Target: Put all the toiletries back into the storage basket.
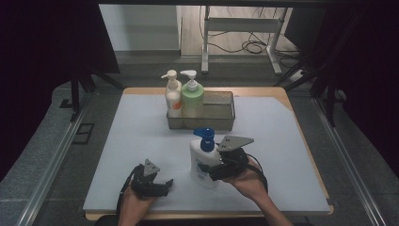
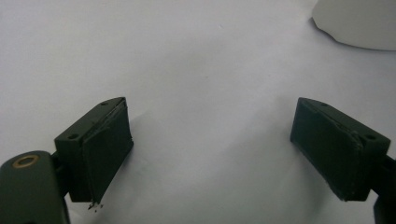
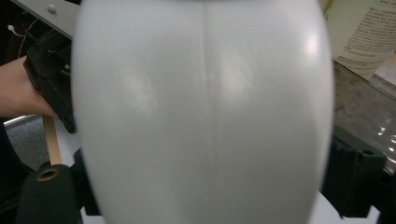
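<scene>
A white pump bottle (image 1: 201, 157) with a blue pump head (image 1: 205, 136) stands near the middle of the white table mat (image 1: 136, 136). My right gripper (image 1: 212, 170) reaches in from its right side, and the jaws sit on either side of its lower body. In the right gripper view the bottle (image 3: 201, 107) spans the whole gap of my right gripper (image 3: 210, 191), with the pads against its sides. My left gripper (image 1: 162, 186) rests low at the front left, open, with bare mat between its fingers (image 2: 105, 149). The bottle's edge (image 2: 359, 23) shows at the top right of the left gripper view.
A wire mesh basket (image 1: 221, 120) stands at the back centre of the mat. A cream bottle (image 1: 172, 94) and a green pump bottle (image 1: 192, 96) stand in its left half. The other hand and its gripper (image 3: 49, 93) show at the left of the right gripper view.
</scene>
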`<state>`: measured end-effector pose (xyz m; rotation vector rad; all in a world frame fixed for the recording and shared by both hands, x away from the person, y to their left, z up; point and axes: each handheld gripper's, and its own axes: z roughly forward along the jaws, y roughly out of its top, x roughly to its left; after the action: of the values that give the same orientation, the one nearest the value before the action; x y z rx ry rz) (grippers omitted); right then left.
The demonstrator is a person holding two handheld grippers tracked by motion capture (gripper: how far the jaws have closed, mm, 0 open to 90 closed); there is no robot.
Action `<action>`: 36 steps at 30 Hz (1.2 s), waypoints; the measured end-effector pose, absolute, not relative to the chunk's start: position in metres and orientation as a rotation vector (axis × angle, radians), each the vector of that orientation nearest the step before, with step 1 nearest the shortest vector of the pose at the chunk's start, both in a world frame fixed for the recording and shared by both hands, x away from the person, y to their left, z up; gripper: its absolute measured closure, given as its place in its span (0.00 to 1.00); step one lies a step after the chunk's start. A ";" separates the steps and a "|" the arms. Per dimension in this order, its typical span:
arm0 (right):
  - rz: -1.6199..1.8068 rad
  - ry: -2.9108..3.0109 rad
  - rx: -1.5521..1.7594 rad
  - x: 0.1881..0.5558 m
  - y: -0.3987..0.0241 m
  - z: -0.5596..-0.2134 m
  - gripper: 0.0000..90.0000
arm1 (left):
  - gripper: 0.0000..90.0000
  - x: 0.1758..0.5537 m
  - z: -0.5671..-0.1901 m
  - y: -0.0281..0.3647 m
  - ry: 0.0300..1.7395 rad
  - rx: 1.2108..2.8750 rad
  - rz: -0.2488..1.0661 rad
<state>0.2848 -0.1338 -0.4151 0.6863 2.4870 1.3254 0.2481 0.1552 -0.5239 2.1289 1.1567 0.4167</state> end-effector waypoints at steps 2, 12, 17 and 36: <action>1.327 2.488 0.687 0.285 -0.133 -0.415 0.21 | 0.13 0.248 -0.524 0.155 1.157 2.128 0.417; 1.308 2.521 0.643 0.281 -0.128 -0.414 0.41 | 0.13 0.248 -0.524 0.155 1.157 2.129 0.417; 1.297 2.523 0.662 0.281 -0.127 -0.413 0.41 | 0.13 0.248 -0.524 0.155 1.157 2.128 0.416; 1.317 2.465 0.706 0.297 -0.141 -0.392 0.42 | 0.13 0.248 -0.524 0.155 1.156 2.128 0.416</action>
<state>0.2973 -0.1406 -0.3921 0.7059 2.4648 1.3171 0.2483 0.1553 -0.5240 2.1279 1.1557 0.4163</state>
